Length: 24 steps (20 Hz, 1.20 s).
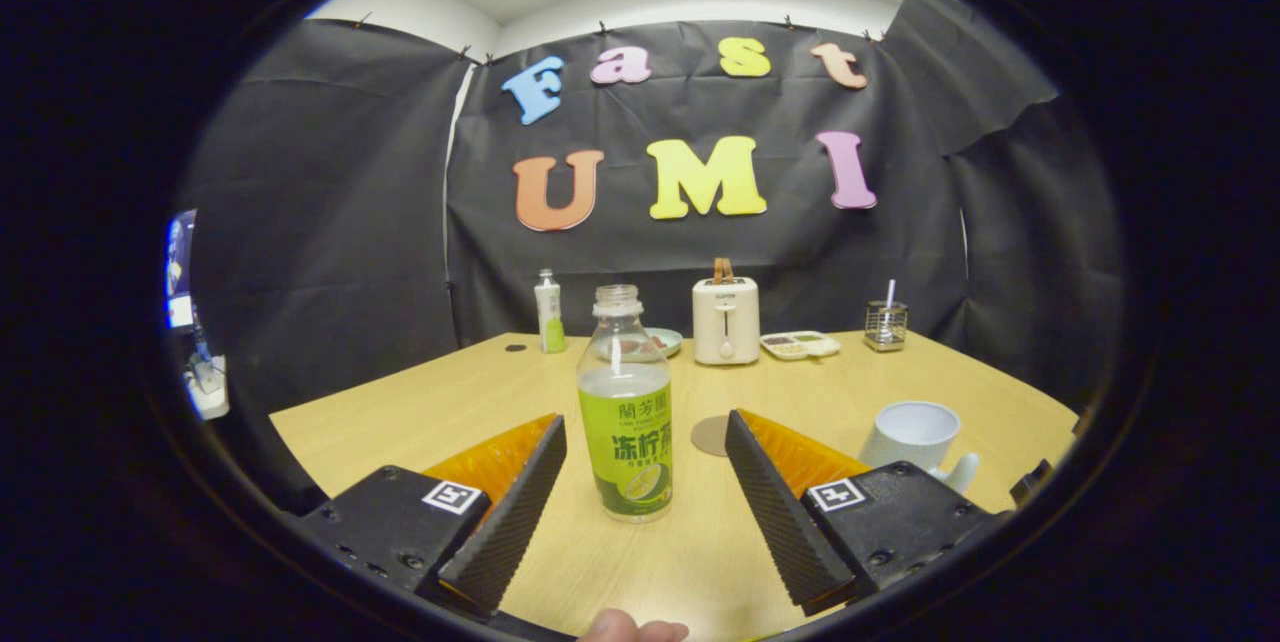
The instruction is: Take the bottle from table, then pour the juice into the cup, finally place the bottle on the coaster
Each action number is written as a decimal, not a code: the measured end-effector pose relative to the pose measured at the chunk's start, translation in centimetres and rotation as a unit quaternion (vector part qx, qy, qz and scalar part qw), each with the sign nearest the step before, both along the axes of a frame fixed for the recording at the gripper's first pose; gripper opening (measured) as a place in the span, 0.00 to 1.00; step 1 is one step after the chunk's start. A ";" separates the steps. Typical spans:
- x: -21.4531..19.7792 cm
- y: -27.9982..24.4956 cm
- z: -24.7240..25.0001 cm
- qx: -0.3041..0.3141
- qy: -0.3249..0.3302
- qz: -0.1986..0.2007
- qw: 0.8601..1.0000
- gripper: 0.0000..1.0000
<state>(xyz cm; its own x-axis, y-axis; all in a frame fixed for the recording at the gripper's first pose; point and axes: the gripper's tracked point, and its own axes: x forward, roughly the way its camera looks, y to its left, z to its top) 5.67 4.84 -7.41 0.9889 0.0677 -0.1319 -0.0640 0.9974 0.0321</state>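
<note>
gripper view: one bottle [625,402], one cup [912,434]

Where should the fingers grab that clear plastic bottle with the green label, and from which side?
Grip the clear plastic bottle with the green label around its labelled body, coming straight in from the near side. It stands upright and uncapped on the wooden table, with the open gripper already on either side of it. The label band is straight and wide; the neck narrows and the liquid sits low.
</note>
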 end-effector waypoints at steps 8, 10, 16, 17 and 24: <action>3.7 1.3 -3.4 -0.022 0.060 -0.004 0.998 1.00; 4.3 1.3 -4.1 -0.026 0.072 -0.004 0.997 1.00; 5.9 0.6 -4.0 -0.017 0.087 -0.013 0.996 1.00; 6.1 0.5 -3.9 -0.015 0.090 -0.014 0.996 1.00; 6.9 1.0 -4.2 -0.012 0.097 -0.007 0.995 0.93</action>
<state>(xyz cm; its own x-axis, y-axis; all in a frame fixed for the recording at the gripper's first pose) 12.55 5.86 -11.57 0.9458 0.0489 -0.3209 -0.0453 0.9988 0.0187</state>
